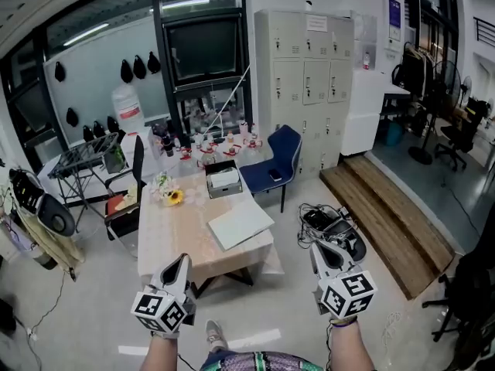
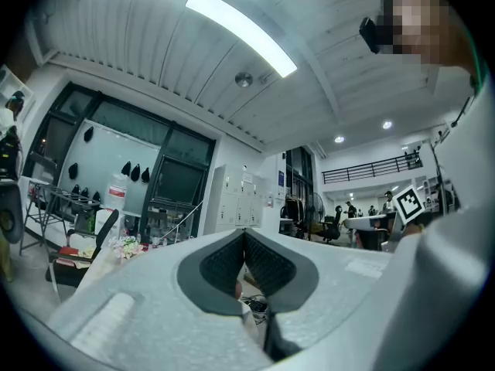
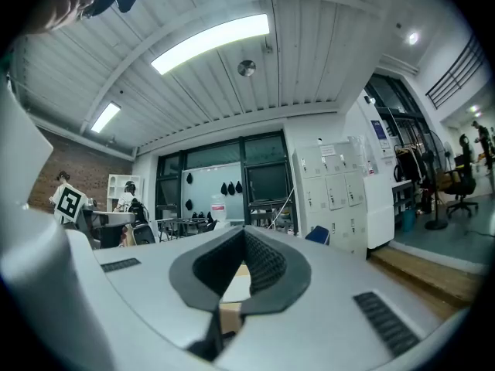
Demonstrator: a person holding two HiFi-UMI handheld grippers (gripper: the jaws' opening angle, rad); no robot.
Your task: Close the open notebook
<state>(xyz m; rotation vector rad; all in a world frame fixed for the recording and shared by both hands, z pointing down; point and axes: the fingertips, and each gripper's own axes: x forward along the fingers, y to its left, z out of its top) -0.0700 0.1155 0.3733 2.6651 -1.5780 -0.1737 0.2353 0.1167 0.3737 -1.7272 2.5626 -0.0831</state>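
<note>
Left gripper [image 1: 181,260] and right gripper [image 1: 326,246] are hovering level, jaws together, both empty. Notebook [image 1: 240,222] is lying flat on the desk [image 1: 166,234], well ahead. Step looks like approach; next move is calling for nearing the desk and reaching a cover edge.

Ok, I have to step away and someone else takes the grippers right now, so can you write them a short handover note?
Left gripper: shut, empty, held level, short of the table.
Right gripper: shut, empty, level, off the table's near right corner.
Notebook: white, flat on the table's near right part; neither gripper touches it.
Done: from this distance I cannot tell whether it lies open or closed.
Left: step closer and check; if open, fold the cover over.
</note>
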